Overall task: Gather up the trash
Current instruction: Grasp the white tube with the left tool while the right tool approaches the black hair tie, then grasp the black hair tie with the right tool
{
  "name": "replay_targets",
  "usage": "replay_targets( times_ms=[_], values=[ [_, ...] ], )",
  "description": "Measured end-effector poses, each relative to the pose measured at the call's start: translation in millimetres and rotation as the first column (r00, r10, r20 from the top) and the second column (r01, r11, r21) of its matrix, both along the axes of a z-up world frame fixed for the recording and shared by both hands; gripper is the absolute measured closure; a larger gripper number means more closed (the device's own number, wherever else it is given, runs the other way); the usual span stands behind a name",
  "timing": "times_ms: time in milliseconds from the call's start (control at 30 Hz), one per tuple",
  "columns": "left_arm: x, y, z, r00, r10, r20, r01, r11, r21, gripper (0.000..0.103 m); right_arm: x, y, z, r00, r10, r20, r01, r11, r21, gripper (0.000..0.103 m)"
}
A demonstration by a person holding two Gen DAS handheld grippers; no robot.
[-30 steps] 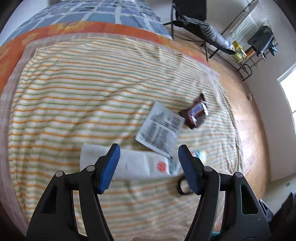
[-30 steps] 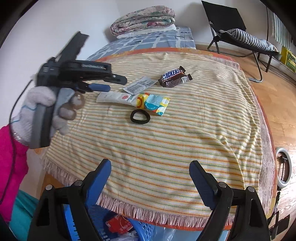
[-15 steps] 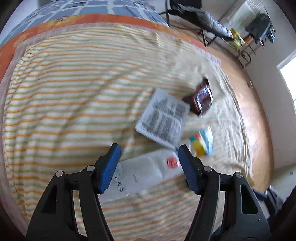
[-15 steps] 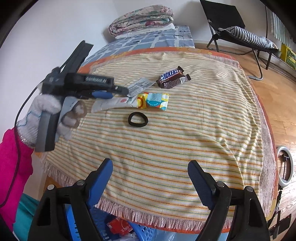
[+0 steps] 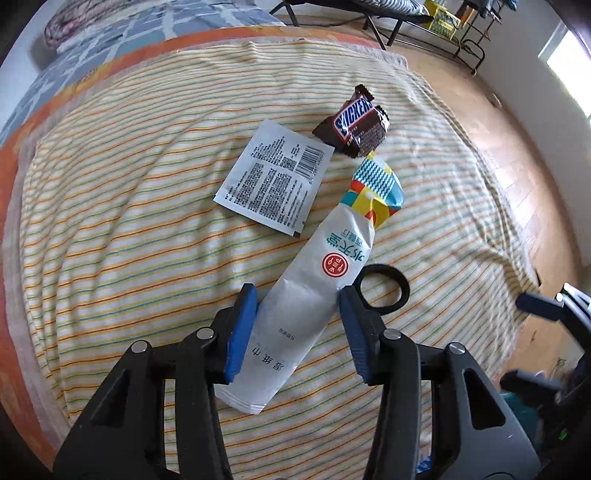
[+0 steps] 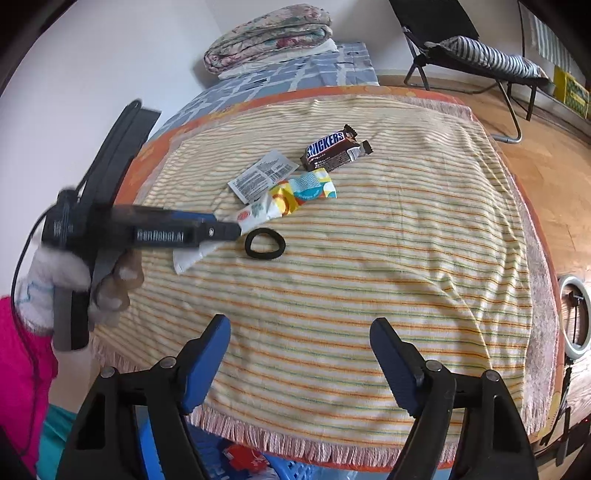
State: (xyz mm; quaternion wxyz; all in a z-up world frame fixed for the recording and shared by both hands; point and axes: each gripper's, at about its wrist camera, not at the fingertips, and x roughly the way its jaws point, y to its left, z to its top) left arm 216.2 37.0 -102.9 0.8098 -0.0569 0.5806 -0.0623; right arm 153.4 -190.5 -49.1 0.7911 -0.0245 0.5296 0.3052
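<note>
A long white wet-wipe packet (image 5: 295,314) with a colourful end lies on the striped bed cover; it also shows in the right wrist view (image 6: 280,203). My left gripper (image 5: 297,295) is open, its blue fingers straddling the packet's white end, close to the cloth. In the right wrist view the left gripper (image 6: 229,230) reaches in from the left over the packet. A small printed sachet (image 5: 275,181) and a Snickers wrapper (image 5: 352,125) lie just beyond. My right gripper (image 6: 301,332) is open and empty above the bed's near edge.
A black hair tie (image 5: 382,286) lies beside the packet's right edge. A blue basket (image 6: 258,461) with trash stands below the bed's fringe. A folding chair (image 6: 480,55) and wooden floor are at the right. Folded blankets (image 6: 269,33) sit at the bed's far end.
My left gripper has dropped down and forward onto the white packet, which now sits lengthwise between its fingers. The right gripper has barely moved.
</note>
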Motion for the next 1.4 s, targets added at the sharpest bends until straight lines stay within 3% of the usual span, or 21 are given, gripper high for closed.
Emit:
replay_targets(
  times_ms=[167, 467, 700, 733, 833, 1033, 1100, 1200, 1400],
  values=[
    [-15.6, 1.8, 2.1, 1.0, -0.02, 0.001, 0.02, 0.999, 0.037, 0.068, 13.1, 5.9, -7.3, 1.0, -0.005, -0.025, 0.005, 1.0, 0.004, 0.032],
    [-59.8, 22.7, 4.8, 1.0, -0.018, -0.018, 0.019, 0.997, 0.077, 0.069, 29.8, 21.2, -26.8, 0.997, -0.003, -0.071, 0.004, 1.0, 0.007, 0.039],
    [-88.3, 51.2, 7.5, 0.999, 0.042, -0.019, -0.039, 0.993, 0.11, 0.069, 39.2, 44.8, -34.9, 0.998, 0.018, -0.065, -0.018, 1.0, 0.003, 0.042],
    [-89.4, 53.1, 7.9, 0.999, 0.049, -0.017, -0.046, 0.992, 0.115, 0.066, 39.7, 50.0, -35.3, 0.998, 0.028, -0.059, -0.028, 1.0, 0.002, 0.042],
    [-90.0, 55.8, 7.5, 0.998, 0.064, -0.014, -0.061, 0.991, 0.118, 0.042, 40.0, 65.1, -37.0, 0.998, 0.055, -0.031, -0.056, 0.998, -0.023, 0.041],
    [-76.4, 39.4, -4.9, 0.999, 0.039, -0.036, -0.033, 0.989, 0.143, 0.042, 47.0, 85.7, -45.2, 0.997, 0.078, 0.015, -0.077, 0.994, -0.081, 0.035],
    [-75.8, 32.5, -5.0, 1.0, 0.02, -0.021, -0.016, 0.984, 0.176, 0.046, 48.4, 88.1, -47.8, 0.996, 0.08, 0.03, -0.077, 0.993, -0.09, 0.035],
    [-74.7, 29.6, -2.5, 1.0, 0.015, -0.018, -0.012, 0.985, 0.173, 0.06, 49.6, 91.2, -47.1, 0.995, 0.088, 0.04, -0.085, 0.993, -0.087, 0.034],
    [-75.7, 29.0, -0.2, 1.0, 0.028, -0.007, -0.026, 0.983, 0.18, 0.074, 44.6, 96.1, -47.1, 0.988, 0.134, 0.076, -0.124, 0.985, -0.119, 0.046]
  ],
)
